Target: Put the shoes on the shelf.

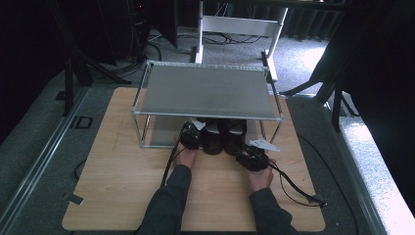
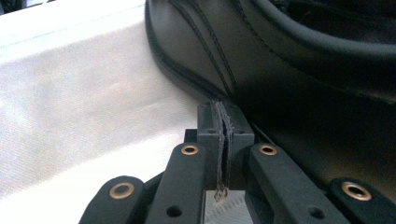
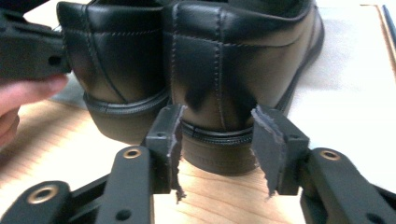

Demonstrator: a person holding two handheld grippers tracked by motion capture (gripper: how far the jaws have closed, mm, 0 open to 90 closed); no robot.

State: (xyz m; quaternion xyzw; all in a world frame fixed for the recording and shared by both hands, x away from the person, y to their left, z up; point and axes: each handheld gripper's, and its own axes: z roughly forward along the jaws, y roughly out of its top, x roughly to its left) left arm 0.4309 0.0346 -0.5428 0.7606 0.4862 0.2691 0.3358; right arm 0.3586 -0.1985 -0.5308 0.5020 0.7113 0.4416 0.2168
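Two black leather shoes stand side by side, heels toward me, at the front of the rack's lower shelf (image 2: 84, 116). The left shoe (image 1: 213, 139) (image 3: 116, 60) has my left gripper (image 1: 192, 134) (image 2: 224, 112) at its outer side, pads shut together with nothing between them and tips against the shoe's wall (image 2: 289, 93). The right shoe (image 1: 235, 137) (image 3: 224, 56) faces my right gripper (image 1: 244, 154) (image 3: 217, 128), which stands open and level at its heel. The heel's base sits just beyond and between the two torn pads, with no firm press visible.
A metal rack with a grey top shelf (image 1: 205, 90) stands at the back middle of the wooden table (image 1: 122, 186). Its thin posts (image 1: 144, 129) flank the shoes. Cables trail from both grippers, the right one (image 1: 293, 186) looping toward the table's front right.
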